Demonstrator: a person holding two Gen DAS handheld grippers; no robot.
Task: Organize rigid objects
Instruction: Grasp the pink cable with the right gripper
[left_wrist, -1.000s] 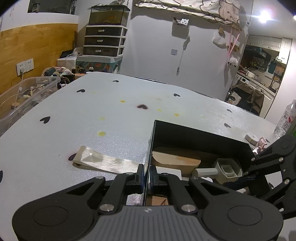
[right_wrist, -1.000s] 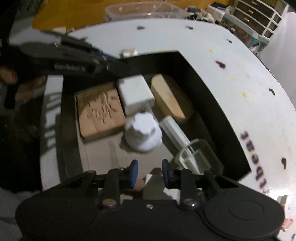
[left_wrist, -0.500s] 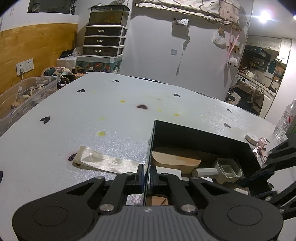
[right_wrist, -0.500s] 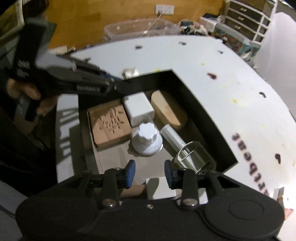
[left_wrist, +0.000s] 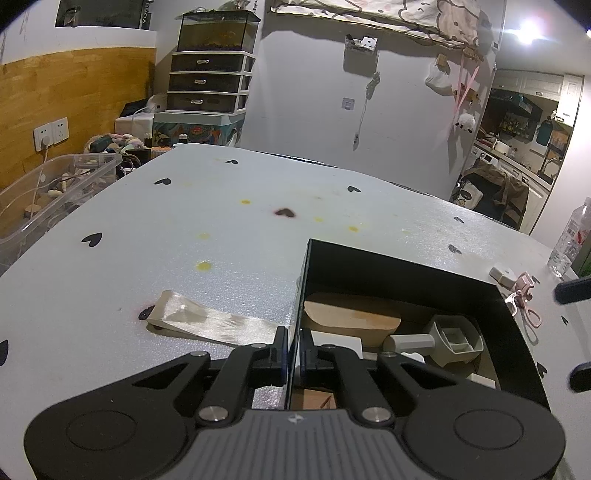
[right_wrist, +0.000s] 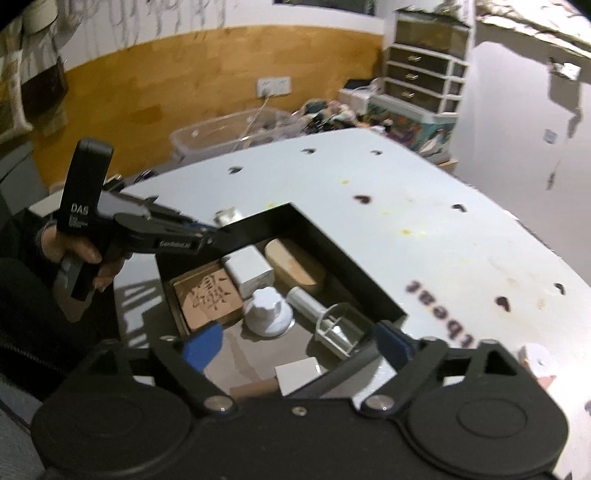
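The right gripper is standing with its blue pads wide apart and nothing between them; its jaws have just been opening, and it is rising and backing away from the box, so more of the table is showing than a second ago. The white knob, close under the pads a second ago, is now sitting free on the box floor, touching the brown tile on its left and just beside the clear scoop on its right. That looks like a finished drop.

The left gripper is staying pinched on the box's near-left wall, steadying it. Outside the box, a pale strip is lying on the table left of that wall, and pink scissors at the far right, likely next to go in.
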